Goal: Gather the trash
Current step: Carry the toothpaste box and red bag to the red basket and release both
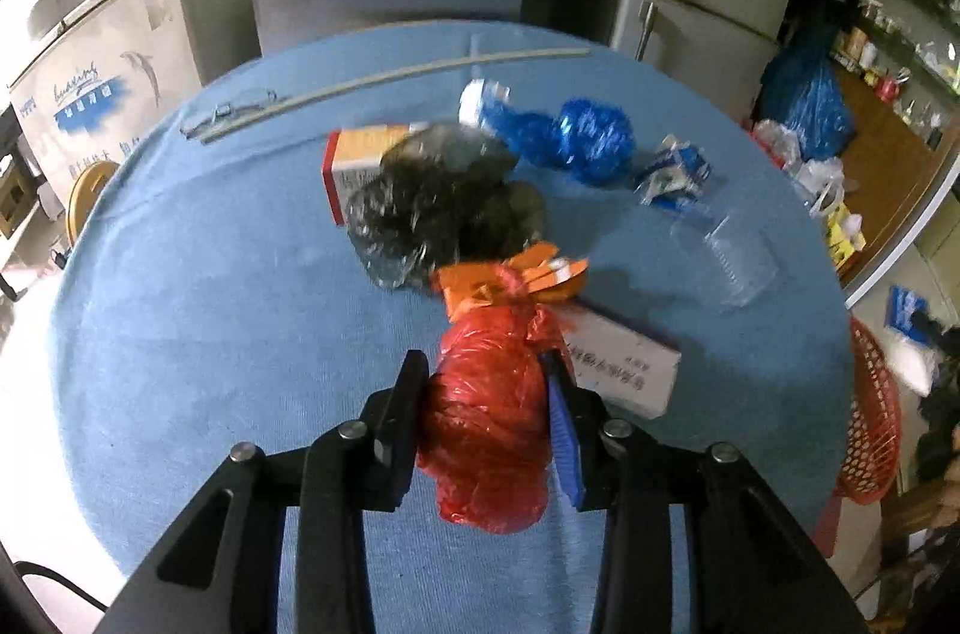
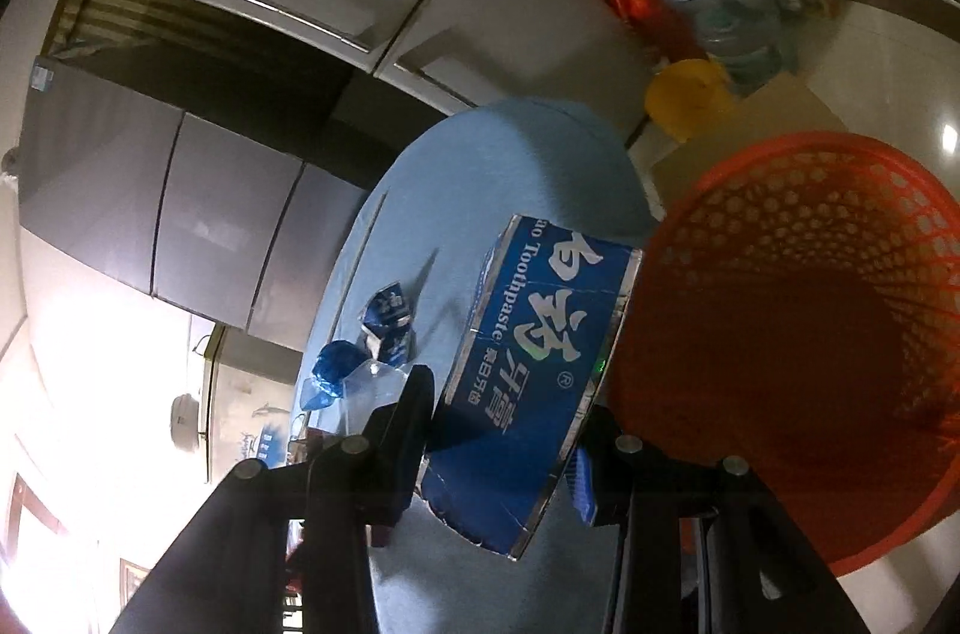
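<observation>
Clamped in my left claw (image 1: 480,394) is a red plastic bag (image 1: 489,418), just above the blue table (image 1: 210,334); my right claw (image 2: 501,430) grips a blue toothpaste box (image 2: 528,388), the orange basket (image 2: 798,334) beside it at right.

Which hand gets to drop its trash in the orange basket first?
The right. Its tool holds the blue toothpaste box right beside the orange basket. The left tool grips the red bag over the table.
</observation>
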Motion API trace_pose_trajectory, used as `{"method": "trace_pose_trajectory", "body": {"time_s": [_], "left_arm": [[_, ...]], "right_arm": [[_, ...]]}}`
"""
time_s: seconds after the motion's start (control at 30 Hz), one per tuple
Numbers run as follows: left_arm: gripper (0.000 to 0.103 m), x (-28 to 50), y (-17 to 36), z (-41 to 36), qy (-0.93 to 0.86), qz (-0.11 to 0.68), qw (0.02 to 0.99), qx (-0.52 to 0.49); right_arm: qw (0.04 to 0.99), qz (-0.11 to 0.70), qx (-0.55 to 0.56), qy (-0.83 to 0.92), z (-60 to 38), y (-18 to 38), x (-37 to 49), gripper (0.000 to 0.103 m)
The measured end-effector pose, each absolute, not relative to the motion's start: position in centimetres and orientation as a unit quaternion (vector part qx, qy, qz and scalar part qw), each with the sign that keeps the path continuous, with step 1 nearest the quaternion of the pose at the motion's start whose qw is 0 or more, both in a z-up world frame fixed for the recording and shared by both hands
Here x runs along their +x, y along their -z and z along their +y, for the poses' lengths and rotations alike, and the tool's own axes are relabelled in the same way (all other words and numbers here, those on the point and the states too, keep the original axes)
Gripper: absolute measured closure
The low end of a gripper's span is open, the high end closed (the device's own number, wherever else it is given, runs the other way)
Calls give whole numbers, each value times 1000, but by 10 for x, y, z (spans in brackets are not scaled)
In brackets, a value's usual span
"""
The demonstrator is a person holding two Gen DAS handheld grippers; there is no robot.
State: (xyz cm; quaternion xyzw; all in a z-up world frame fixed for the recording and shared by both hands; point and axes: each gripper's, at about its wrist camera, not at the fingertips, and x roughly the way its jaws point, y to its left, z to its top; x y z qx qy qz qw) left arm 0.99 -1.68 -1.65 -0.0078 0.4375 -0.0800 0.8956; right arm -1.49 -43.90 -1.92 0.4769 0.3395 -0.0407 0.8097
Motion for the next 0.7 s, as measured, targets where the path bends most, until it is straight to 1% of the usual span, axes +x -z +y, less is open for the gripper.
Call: {"method": "trace_pose_trajectory", "body": {"time_s": [0.37,0.47,0.7], "left_arm": [[64,-3,-24,-58,139,391,910,4],[64,-4,-28,-75,160,387,908,10],[64,-7,-33,-133,225,381,896,36]], "right_arm": [[824,332,449,100,-472,19,-40,61],[825,343,429,131,-483,24,-49,61],[799,392,423,171,-507,63,-62,61]]}}
